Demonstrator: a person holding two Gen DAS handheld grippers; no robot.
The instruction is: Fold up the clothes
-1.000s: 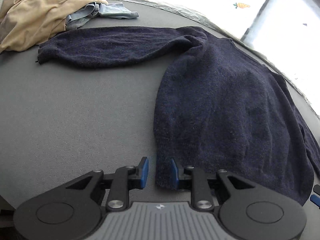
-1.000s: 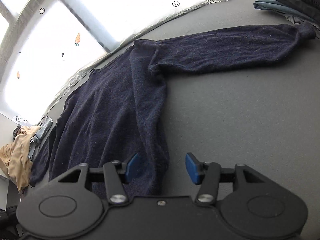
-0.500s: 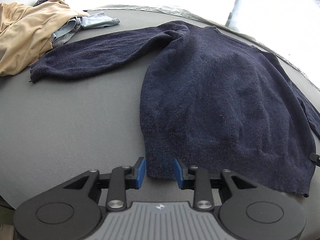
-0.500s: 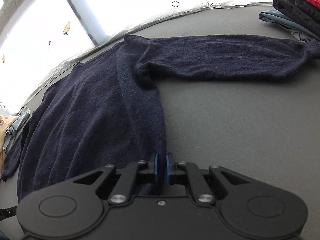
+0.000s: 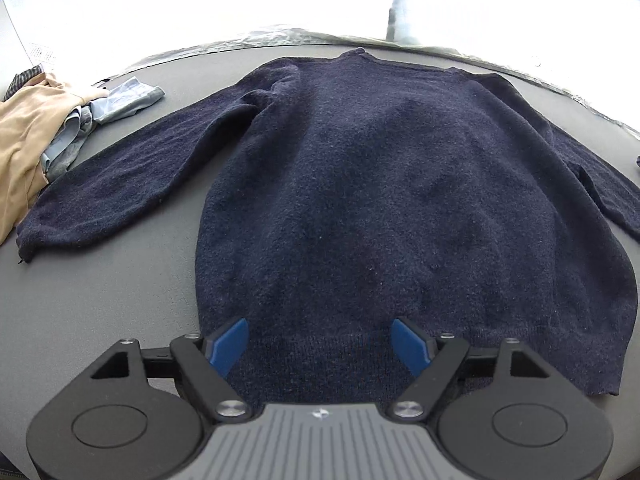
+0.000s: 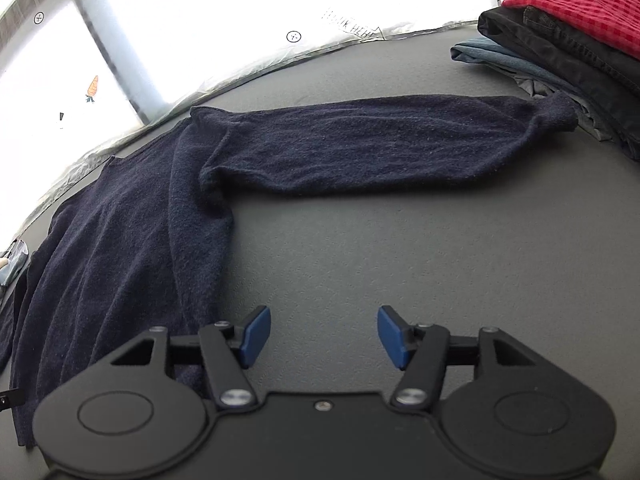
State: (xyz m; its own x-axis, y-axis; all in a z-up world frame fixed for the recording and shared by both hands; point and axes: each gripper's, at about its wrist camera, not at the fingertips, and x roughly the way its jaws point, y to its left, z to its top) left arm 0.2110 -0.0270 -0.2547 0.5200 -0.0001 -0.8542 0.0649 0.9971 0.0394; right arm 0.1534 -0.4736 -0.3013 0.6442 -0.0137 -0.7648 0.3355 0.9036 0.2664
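One navy sweater [image 5: 400,200] lies flat on the grey table [image 6: 400,248], two sleeves spread outward. Left gripper [image 5: 320,346] hovers low over the hem, jaws spread wide, holding nothing. Right gripper [image 6: 322,334] sits just right of the hem's corner, also released, over bare table. Far right ahead, one stack of folded clothes [image 6: 572,36]; far left, one crumpled pile [image 5: 36,128].

Grey table [image 6: 400,248]; carrot stickers [image 6: 92,87] on what looks like glass.
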